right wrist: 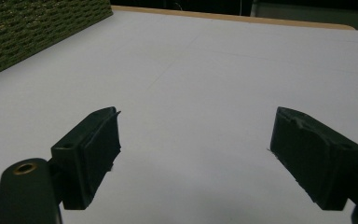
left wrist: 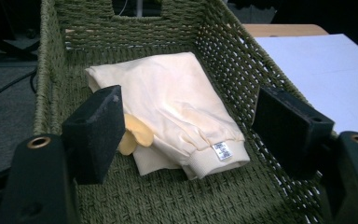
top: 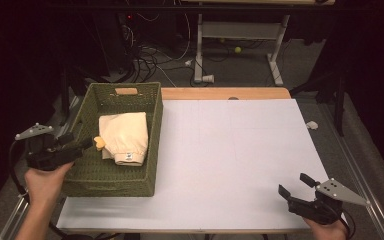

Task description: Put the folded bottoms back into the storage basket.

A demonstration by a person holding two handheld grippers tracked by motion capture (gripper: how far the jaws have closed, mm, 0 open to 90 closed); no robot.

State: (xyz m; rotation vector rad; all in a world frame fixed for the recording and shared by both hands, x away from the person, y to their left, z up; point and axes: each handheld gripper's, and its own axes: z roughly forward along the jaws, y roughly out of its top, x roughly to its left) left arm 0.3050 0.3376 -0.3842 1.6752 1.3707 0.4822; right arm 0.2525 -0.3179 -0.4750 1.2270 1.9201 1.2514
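Folded cream garment (left wrist: 177,107) in green basket (left wrist: 242,60)

The left gripper (top: 72,145) sits at the far left, held from below by the left hand (top: 44,181), jaws wide apart. The right gripper (top: 295,186) rests near right, jaws spread.

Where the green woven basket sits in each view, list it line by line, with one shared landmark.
High view: green woven basket at the table's left edge.
Left gripper view: its walls surround a folded cream garment.
Right gripper view: one corner, upper left.
Shared landmark: the white table surface.
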